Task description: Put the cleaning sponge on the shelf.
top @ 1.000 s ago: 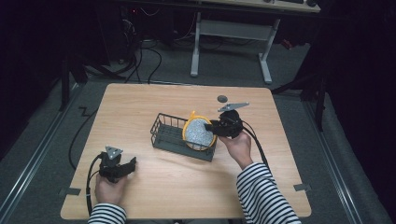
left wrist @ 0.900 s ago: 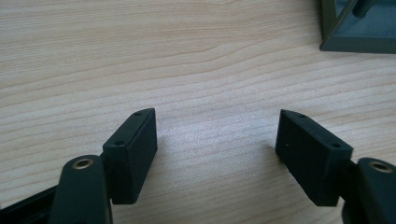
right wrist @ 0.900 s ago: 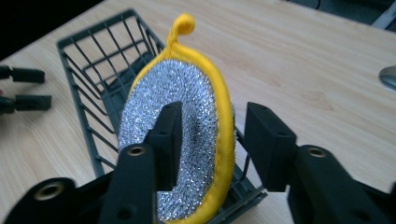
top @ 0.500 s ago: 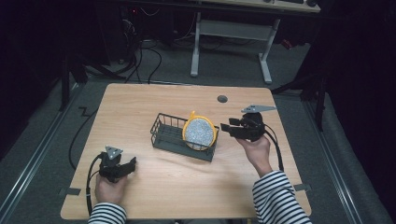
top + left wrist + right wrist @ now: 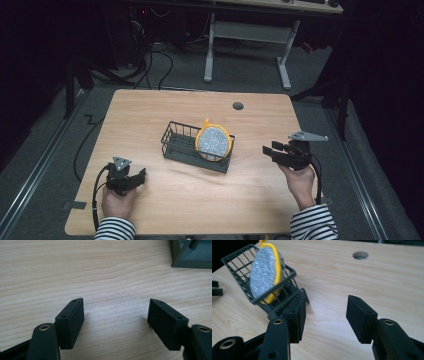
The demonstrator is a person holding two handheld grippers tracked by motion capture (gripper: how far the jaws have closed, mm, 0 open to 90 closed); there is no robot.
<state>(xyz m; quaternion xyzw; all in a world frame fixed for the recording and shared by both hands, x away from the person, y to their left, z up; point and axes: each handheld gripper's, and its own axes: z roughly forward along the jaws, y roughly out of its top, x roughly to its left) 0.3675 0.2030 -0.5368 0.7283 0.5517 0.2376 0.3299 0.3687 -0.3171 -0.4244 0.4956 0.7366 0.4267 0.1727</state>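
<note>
A dark wire basket [image 5: 179, 141] [image 5: 239, 257] sits at the middle of the wooden table [image 5: 150, 107]. A round silvery pad with a yellow rim [image 5: 214, 142] [image 5: 263, 272] leans upright in the basket's right end. My right gripper [image 5: 270, 152] [image 5: 325, 315] is open and empty, a short way right of the basket, pointing at it. Near the table's front left, my left gripper [image 5: 140, 176] [image 5: 116, 317] hovers low over bare wood, open with nothing between its jaws. A corner of the basket [image 5: 192, 255] appears at the top right of the left gripper view.
A round cable hole [image 5: 238, 106] [image 5: 360, 255] lies in the table's far right part. Behind the table stands a white-legged desk frame [image 5: 247, 47] with cables on the floor. Dark floor surrounds the table on every side.
My right gripper has let go of the silvery pad, leaving it in the basket, and drawn back to the right and toward the front. The left gripper has stayed put.
</note>
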